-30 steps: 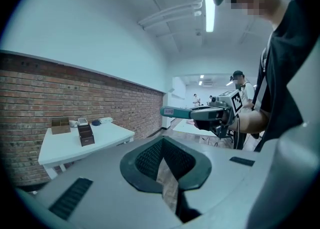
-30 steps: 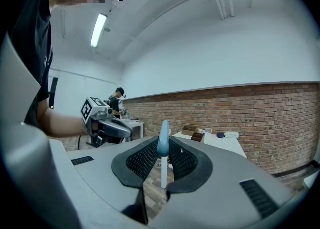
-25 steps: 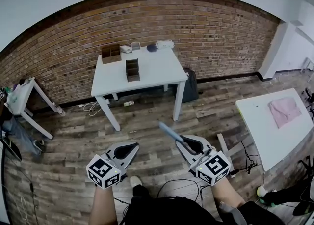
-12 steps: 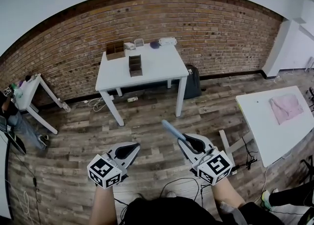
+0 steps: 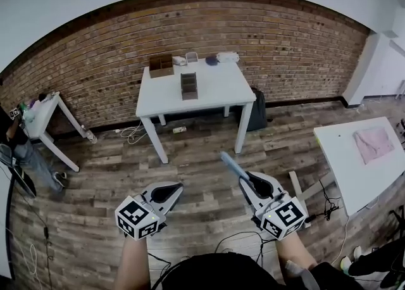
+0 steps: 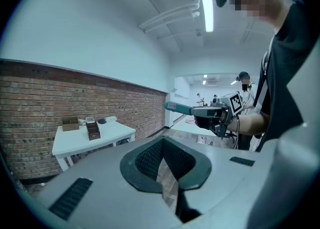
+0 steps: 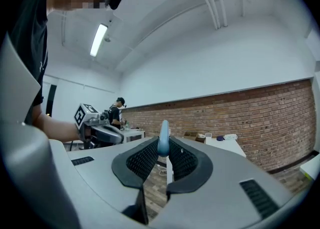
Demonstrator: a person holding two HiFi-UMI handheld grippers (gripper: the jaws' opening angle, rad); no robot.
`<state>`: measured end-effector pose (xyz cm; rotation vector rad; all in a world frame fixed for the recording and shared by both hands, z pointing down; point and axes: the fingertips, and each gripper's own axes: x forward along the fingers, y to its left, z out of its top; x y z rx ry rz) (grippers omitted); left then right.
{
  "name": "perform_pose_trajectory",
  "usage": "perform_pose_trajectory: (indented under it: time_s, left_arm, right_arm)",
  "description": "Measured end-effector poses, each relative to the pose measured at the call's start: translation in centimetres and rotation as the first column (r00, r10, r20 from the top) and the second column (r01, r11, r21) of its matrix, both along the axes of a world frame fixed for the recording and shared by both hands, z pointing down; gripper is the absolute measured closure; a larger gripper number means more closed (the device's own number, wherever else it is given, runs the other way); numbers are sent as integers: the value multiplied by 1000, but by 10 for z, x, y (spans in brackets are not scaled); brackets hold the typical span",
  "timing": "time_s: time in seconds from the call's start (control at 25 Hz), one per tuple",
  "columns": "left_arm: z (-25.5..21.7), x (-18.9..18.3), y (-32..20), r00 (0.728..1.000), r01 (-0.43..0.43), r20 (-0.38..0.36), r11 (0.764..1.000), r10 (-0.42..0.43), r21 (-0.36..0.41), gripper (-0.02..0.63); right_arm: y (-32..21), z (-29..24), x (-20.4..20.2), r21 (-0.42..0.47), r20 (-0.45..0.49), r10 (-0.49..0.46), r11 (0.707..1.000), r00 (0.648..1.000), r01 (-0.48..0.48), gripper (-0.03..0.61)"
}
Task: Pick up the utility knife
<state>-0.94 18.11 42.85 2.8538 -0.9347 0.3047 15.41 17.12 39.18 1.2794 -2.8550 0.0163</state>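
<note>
A light blue utility knife [image 5: 231,164] sticks out forward and to the left from my right gripper [image 5: 248,180], which is shut on its rear end above the wooden floor. In the right gripper view the knife [image 7: 163,137] stands upright between the black pads of the gripper [image 7: 163,147]. My left gripper [image 5: 171,189] hangs level with it on the left, shut with nothing in it. The left gripper view shows its own jaws [image 6: 162,142] closed and empty, with the knife [image 6: 179,108] in the other gripper [image 6: 210,115] to the right.
A white table [image 5: 209,97] stands ahead by the brick wall with a brown organizer [image 5: 188,85] and small boxes [image 5: 161,65]. A dark bag [image 5: 257,110] sits beside its leg. Another white table [image 5: 348,159] with a pink cloth [image 5: 374,144] is at right. Cables [image 5: 130,133] lie on the floor.
The whole view has swung, so the far table now sits further right and lower. Both grippers drifted slightly right; the right one still holds the knife.
</note>
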Motion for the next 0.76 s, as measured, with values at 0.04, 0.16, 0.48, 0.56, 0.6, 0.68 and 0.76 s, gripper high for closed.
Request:
perform_pose_trajectory:
  time_s: [0.04,0.16,0.48,0.56,0.6,0.68,0.76]
  left_arm:
    - [2,-5,0,1000,1,3,1000,-1,-4,620]
    - [1,-16,0,1000,2,-11,1000,-2,-8,620]
    - [-11,-39,-7,998,19,-61,1000,-19,-12,620]
    - [-14,-44,-8,997,30,-66,1000,-30,5,620]
    - [-15,-47,-8,997,37,-66,999,-36,14,620]
    - [-16,-52,-9,996,49,-72,999,-47,25,620]
    - [-18,-57,-10,995,56,-79,998,-54,31,620]
  right_arm:
    - [0,0,-4,-3,0,2,1000,1000,-2,515]
    - [0,-1,-13,-10,-3,6,1000,1000,-6,515]
    - [1,-2,-34,-2,-7,12,1000,1000,-12,515]
    - [2,-2,-37,1,-9,10,1000,1000,-10,515]
    - [2,-2,-39,2,-12,10,1000,1000,-10,515]
    - [3,-2,-41,5,-20,15,1000,1000,-15,515]
    - [4,-4,-43,8,-28,20,1000,999,-20,515]
